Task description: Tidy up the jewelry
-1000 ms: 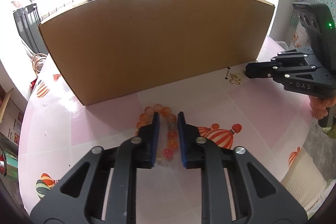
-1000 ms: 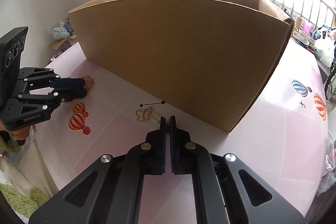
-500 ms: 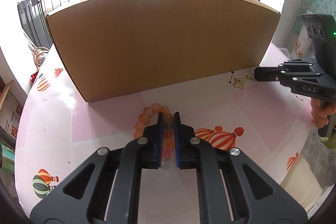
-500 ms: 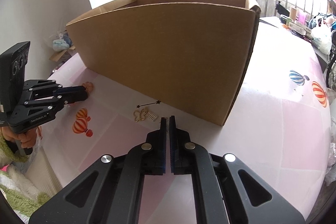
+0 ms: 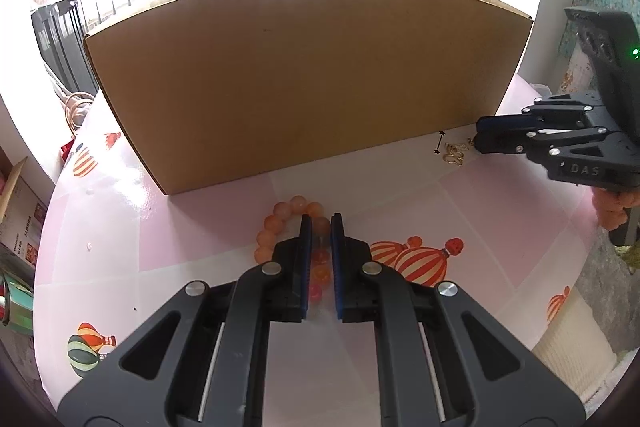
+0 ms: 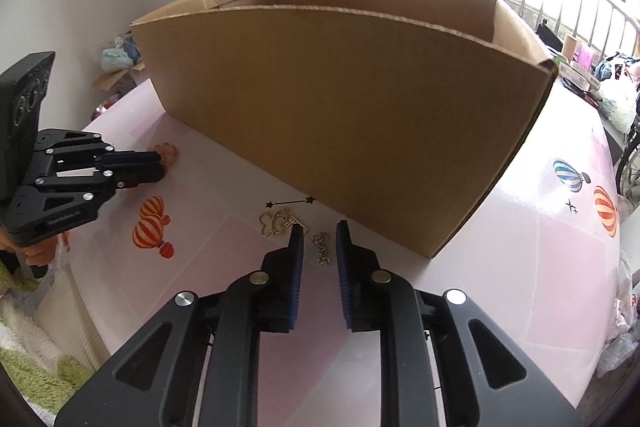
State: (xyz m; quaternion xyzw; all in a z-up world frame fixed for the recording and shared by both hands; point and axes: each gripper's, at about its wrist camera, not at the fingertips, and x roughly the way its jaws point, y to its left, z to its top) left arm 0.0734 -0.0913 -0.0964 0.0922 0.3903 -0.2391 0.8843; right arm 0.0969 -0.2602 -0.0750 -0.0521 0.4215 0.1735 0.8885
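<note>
Left wrist view: left tongs are clamping the orange bead bracelet lying on the pink bench before the cardboard box. Right tongs have just been opening, standing apart around a small gold chain.

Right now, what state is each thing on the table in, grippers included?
Left gripper: closed on the orange bead bracelet, which lies on the table.
Right gripper: open, jaws just opened; small gold chain piece lying loose between them.
Gold butterfly charm: flat on the table, untouched.
Black star pin: flat beside the box.
Cardboard box: upright, top open.
</note>
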